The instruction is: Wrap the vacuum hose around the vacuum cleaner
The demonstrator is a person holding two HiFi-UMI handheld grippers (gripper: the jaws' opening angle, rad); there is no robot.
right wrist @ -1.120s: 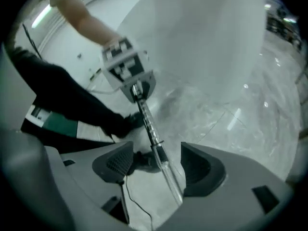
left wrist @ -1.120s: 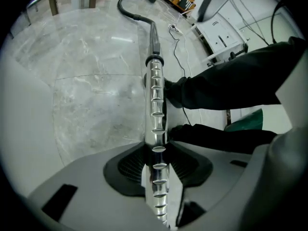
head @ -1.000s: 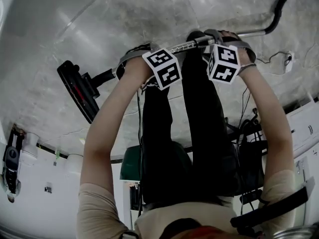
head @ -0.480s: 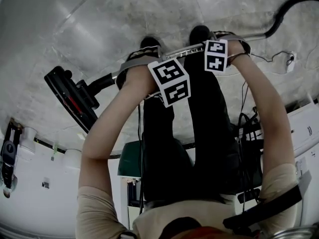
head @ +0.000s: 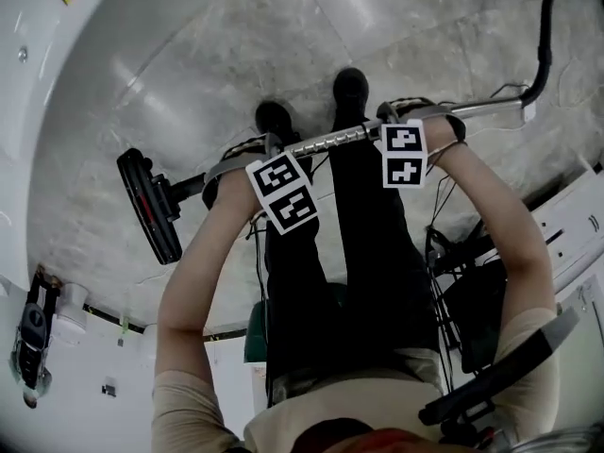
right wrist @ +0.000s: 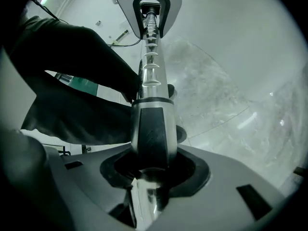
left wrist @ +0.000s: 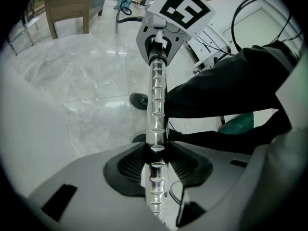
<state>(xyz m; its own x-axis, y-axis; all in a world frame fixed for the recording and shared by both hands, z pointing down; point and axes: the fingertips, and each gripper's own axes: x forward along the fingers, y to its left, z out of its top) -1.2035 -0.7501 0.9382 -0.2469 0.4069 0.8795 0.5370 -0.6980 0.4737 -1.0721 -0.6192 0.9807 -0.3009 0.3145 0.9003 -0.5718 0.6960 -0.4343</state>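
Note:
A ribbed metal vacuum wand [head: 330, 140] runs level across the head view, from the black floor head [head: 149, 206] at the left to the black hose [head: 545, 36] curving off at the upper right. My left gripper [head: 241, 161] is shut on the wand near the floor-head end. In the left gripper view the tube [left wrist: 156, 105] passes between the pads of my left gripper [left wrist: 156, 150]. My right gripper [head: 415, 113] is closing on the wand's dark collar [right wrist: 150, 126], and the pads of my right gripper [right wrist: 149, 165] sit against it.
The person's black-trousered legs and shoes [head: 351, 88] stand just behind the wand on the marble floor [head: 217, 55]. Cables and dark gear [head: 467, 281] crowd the right side by a white cabinet [head: 576, 234]. Wooden furniture [left wrist: 72, 4] stands far off.
The right gripper has turned and closed onto the wand. The wand and floor head have shifted in the view, with the floor head now more upright and the hose further right.

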